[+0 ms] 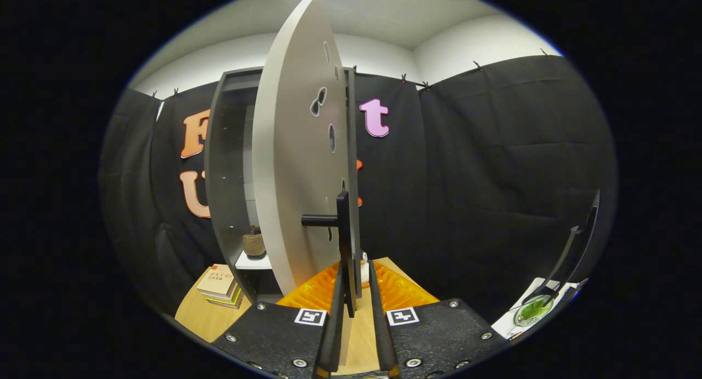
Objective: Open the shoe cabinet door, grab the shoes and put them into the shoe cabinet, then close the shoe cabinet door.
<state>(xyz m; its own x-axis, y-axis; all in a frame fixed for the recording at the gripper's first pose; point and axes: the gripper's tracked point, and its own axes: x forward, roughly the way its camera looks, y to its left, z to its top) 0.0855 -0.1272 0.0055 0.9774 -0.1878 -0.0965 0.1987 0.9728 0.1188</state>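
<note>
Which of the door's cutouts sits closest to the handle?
The slot just under the handle's crossbar on the door; the others sit higher. Hand-held gripper fingers straddle the handle.

Black cloth wall [493,165], wooden floor [203,316]

Wooden table [200,318] carries stacked books [220,287] (beside the cabinet [230,170]).

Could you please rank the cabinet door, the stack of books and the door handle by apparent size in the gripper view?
1. Cabinet door, though nearness exaggerates it.
2. Door handle, between the tongs.
3. Stack of books, roughly comparable, since it sits farther away.
</note>
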